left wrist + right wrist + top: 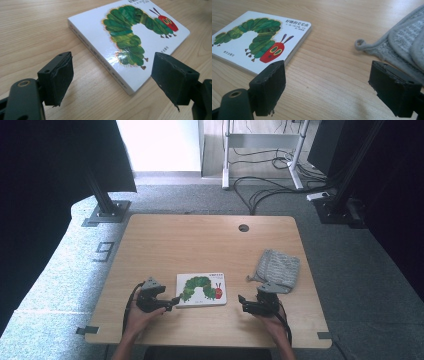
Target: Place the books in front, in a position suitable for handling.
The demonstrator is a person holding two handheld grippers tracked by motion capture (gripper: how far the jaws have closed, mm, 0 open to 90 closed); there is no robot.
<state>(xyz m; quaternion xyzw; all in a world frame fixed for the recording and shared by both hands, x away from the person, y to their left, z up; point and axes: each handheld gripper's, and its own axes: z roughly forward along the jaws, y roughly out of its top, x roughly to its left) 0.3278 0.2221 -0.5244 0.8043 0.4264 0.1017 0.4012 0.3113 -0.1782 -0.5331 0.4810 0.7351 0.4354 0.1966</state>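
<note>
Our left gripper (173, 301) sits low over the wooden table (200, 240) with its jaws spread wide and nothing between them, aimed at the near left corner of the caterpillar board book (201, 290); in the left gripper view that corner (130, 91) lies just ahead of the gap, not touched. We hold our right gripper (242, 300) released as well, jaws apart and empty. It hovers between the book's right edge and a grey knitted cloth (276, 269). We see the book lying flat, cover up, near the table's front edge, apart from the cloth.
</note>
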